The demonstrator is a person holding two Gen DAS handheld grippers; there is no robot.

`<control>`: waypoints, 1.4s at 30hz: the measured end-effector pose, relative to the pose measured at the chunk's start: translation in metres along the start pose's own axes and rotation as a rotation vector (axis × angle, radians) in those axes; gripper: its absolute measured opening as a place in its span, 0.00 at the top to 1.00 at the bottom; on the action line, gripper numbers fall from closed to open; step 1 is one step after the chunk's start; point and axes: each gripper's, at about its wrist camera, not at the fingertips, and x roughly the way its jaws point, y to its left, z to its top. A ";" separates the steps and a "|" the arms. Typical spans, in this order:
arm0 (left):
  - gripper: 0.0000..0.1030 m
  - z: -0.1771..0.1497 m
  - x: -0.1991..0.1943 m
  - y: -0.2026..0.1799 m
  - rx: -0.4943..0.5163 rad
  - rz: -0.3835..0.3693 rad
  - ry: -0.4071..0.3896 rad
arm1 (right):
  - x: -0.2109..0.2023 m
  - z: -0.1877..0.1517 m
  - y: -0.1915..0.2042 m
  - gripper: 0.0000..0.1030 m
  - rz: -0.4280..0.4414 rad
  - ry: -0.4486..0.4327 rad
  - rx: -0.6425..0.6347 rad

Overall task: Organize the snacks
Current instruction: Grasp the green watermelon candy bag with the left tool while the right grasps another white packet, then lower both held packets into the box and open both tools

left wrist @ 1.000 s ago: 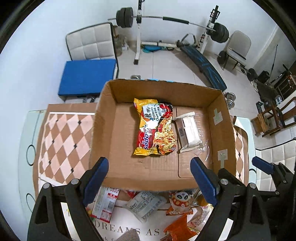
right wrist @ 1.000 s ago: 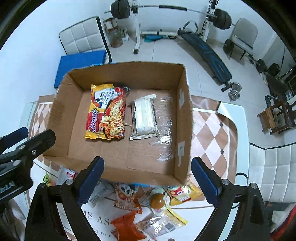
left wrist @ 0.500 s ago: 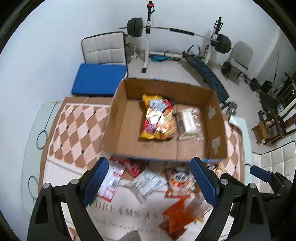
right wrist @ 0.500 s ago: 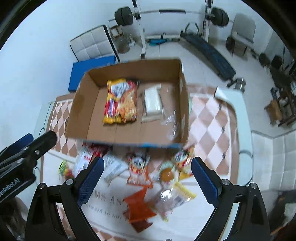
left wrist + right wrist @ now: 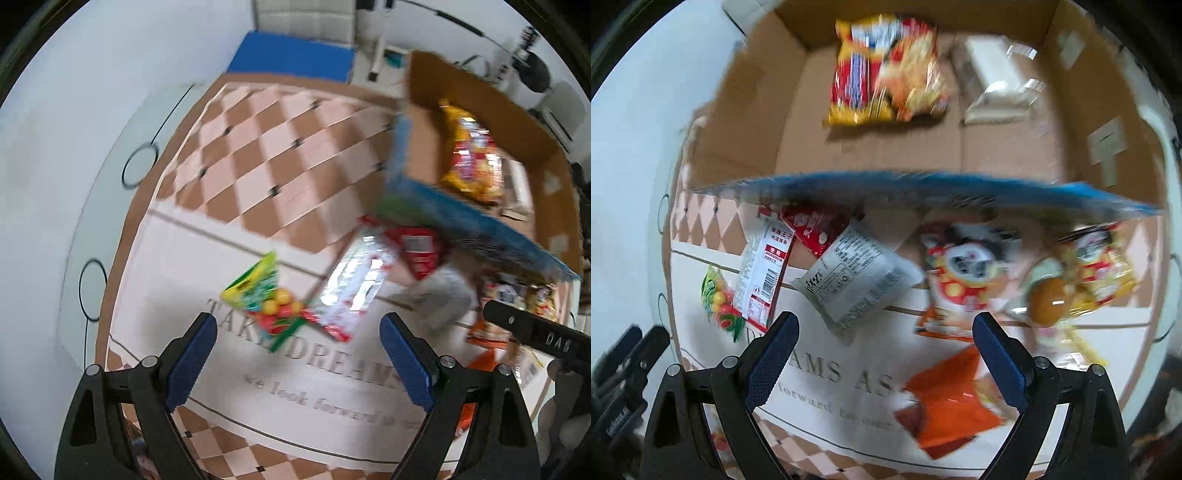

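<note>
A cardboard box (image 5: 746, 107) holds a red-yellow noodle pack (image 5: 886, 70) and a white wafer pack (image 5: 993, 88). Loose snacks lie in front of it on the mat: a green candy bag (image 5: 266, 295), a red-white packet (image 5: 354, 291), a grey packet (image 5: 853, 277), a panda packet (image 5: 964, 273), an orange packet (image 5: 949, 398). My left gripper (image 5: 299, 358) is open and empty just in front of the green candy bag. My right gripper (image 5: 882, 354) is open and empty between the grey and orange packets. The box also shows in the left wrist view (image 5: 421, 129).
A checkered brown mat (image 5: 280, 147) with a white lettered panel (image 5: 207, 350) covers the white table (image 5: 74, 184). A blue bench (image 5: 291, 59) and gym gear stand beyond the table. The right gripper's body (image 5: 539, 336) shows at the left view's right edge.
Both grippers have come down and back from over the box toward the loose snacks. The left one has swung left to the green candy bag. Both stay open.
</note>
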 end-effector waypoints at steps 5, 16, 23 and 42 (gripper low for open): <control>0.12 0.006 0.031 0.032 -0.062 -0.002 0.058 | 0.052 0.008 0.011 0.07 -0.009 0.081 0.177; 0.12 0.009 0.109 0.074 -0.261 -0.184 0.295 | 0.091 0.000 0.031 0.24 -0.102 0.005 0.331; 0.13 0.007 0.143 0.080 -0.373 -0.256 0.367 | 0.102 -0.034 0.046 0.31 -0.138 0.081 0.099; 0.46 -0.008 0.144 0.035 -0.023 -0.079 0.284 | 0.111 -0.040 0.059 0.28 -0.167 0.074 0.193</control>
